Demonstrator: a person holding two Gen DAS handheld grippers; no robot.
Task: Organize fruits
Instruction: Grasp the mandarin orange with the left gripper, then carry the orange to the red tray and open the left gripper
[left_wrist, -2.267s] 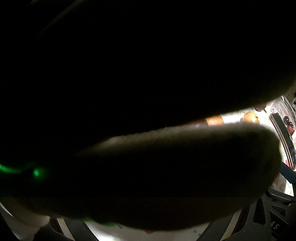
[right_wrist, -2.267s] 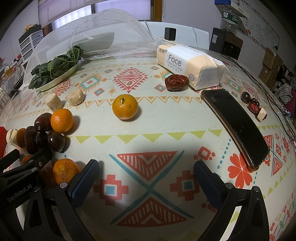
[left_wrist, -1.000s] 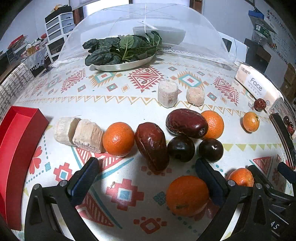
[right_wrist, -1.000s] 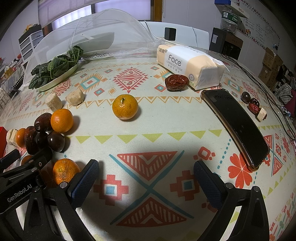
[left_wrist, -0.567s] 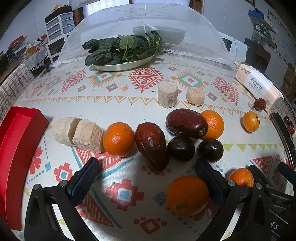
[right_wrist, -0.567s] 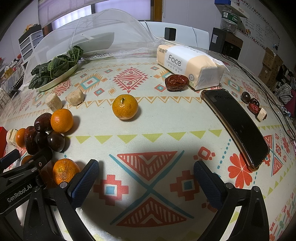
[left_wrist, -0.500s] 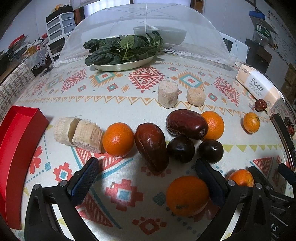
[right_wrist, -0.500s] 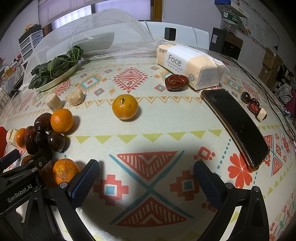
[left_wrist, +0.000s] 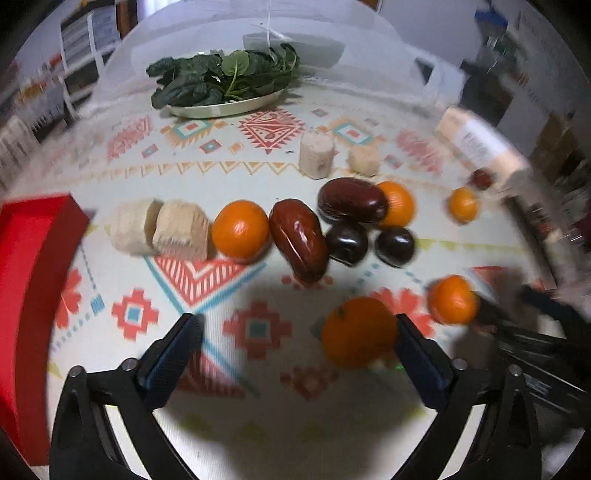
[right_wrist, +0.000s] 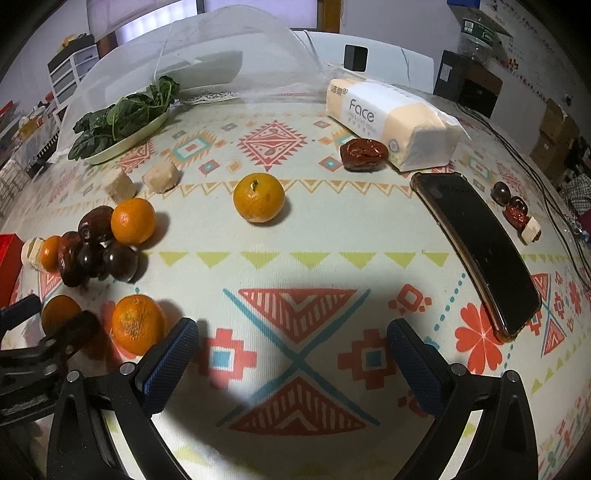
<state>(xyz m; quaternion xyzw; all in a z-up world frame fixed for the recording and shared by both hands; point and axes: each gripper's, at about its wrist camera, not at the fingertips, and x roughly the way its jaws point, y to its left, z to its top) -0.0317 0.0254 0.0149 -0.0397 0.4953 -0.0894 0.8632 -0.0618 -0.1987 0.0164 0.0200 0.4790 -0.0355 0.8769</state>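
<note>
Patterned tablecloth (right_wrist: 295, 258) covers the whole work surface, with a mesh food cover (right_wrist: 221, 55) and a plate of greens (right_wrist: 122, 122) at the far side. Fruit sorting looks partly done, judged from the layout. One cluster sits gathered on the cloth: a long date (left_wrist: 299, 240) lies beside an orange (left_wrist: 240, 229), with a second date (left_wrist: 351, 201), two dark plums (left_wrist: 347, 242) and another orange (left_wrist: 397, 203) packed close behind, some touching. Two pale cut chunks (left_wrist: 159, 229) lie next to that row, and two more (left_wrist: 317, 155) stand farther back. Still outside the group: a lone orange (right_wrist: 258, 197) mid-table, a wrinkled date (right_wrist: 364, 153) against the tissue pack (right_wrist: 391, 122), and small fruits (right_wrist: 511, 210) beyond the phone (right_wrist: 480, 251). Two oranges remain nearest the tools; one (left_wrist: 356, 332) lies just inside the right finger of the left gripper (left_wrist: 295, 354), the other (right_wrist: 136, 323) just outside the left finger of the right gripper (right_wrist: 291, 363). Left gripper jaws stand wide and are closing slightly; pads do not press the orange. Right gripper jaws stand wide over bare cloth, holding nothing. A red tray (left_wrist: 33, 280) waits at the left edge; whether it holds anything cannot be told. Remaining work, as a judgement: collect the strays and the two near oranges.
</note>
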